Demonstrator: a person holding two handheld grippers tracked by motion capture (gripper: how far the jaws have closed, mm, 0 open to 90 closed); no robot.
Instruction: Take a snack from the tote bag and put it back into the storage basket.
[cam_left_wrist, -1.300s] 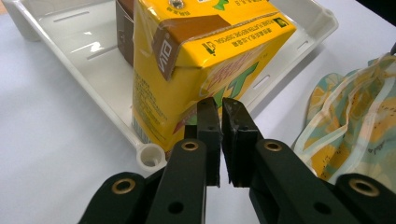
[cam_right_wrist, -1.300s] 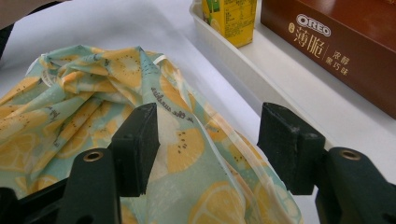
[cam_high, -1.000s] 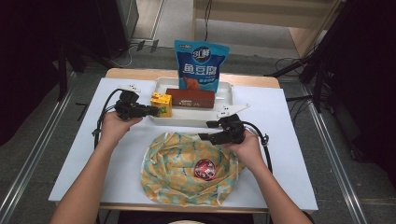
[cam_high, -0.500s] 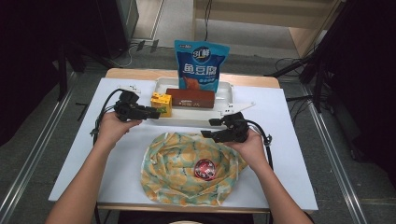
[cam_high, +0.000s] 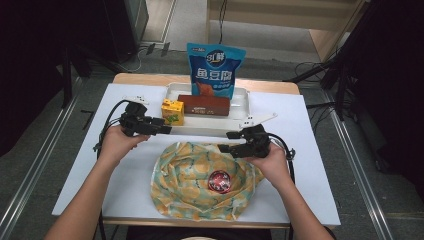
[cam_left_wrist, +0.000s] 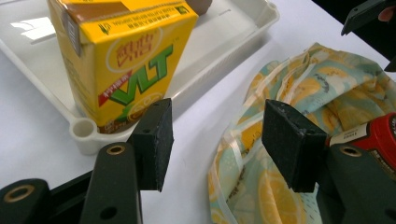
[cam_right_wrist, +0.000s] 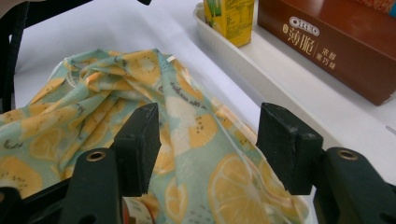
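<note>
High view: a lemon-print cloth bag (cam_high: 200, 187) is spread on the white table (cam_high: 320, 200), with a white tray (cam_high: 240, 107) behind it. Just released, a yellow drink carton (cam_high: 172, 111) stands upright in the tray's left end. The left tongs (cam_high: 162, 130) have just been opening and hold nothing. The right tongs (cam_high: 226, 141) are parted above the bag's far edge. The carton is best left undisturbed by drawing the left tongs straight back.

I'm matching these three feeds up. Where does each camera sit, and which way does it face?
High view: above the table's near side, facing forward and down; both forearms, left gripper, right gripper.
Left gripper view: rides that gripper, past its open fingers toward the yellow carton in the white tray.
Right gripper view: along its own fingers over the lemon-print bag.
All three share carton, tray, bag.
</note>
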